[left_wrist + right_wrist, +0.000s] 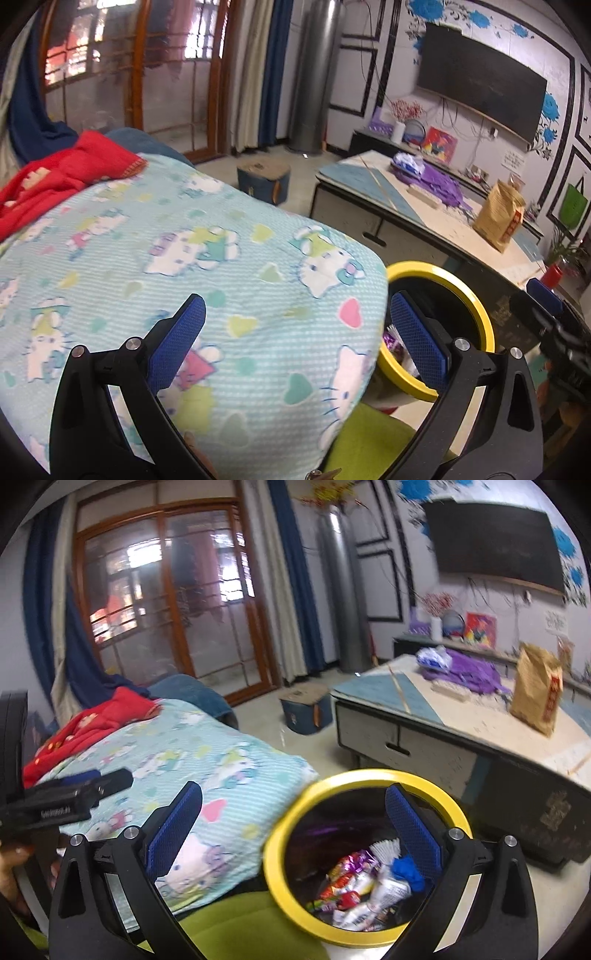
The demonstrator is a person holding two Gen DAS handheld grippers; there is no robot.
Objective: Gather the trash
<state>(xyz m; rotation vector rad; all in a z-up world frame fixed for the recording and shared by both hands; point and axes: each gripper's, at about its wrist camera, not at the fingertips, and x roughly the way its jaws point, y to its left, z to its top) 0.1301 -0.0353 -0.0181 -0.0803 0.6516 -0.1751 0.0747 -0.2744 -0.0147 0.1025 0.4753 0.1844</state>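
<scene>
Hovering near bin (365, 856): right tongs (295, 834) and left tongs (295, 343) both gape empty; wrappers (354, 886) inside, likely dropped there.

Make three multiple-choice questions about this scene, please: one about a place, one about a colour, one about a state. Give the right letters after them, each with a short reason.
1. Where does the brown paper bag stand?
A. on the low table
B. on the blanket
C. inside the bin

2. What colour is the rim of the trash bin?
A. red
B. yellow
C. white

3. How is the right gripper?
A. shut on a wrapper
B. shut on the blanket
C. open, holding nothing

Answers:
1 A: the bag stands upright on the low table, beside purple cloth.
2 B: a yellow ring runs around the dark bin.
3 C: its blue pads stand wide apart, above the wrappers in the bin.
</scene>
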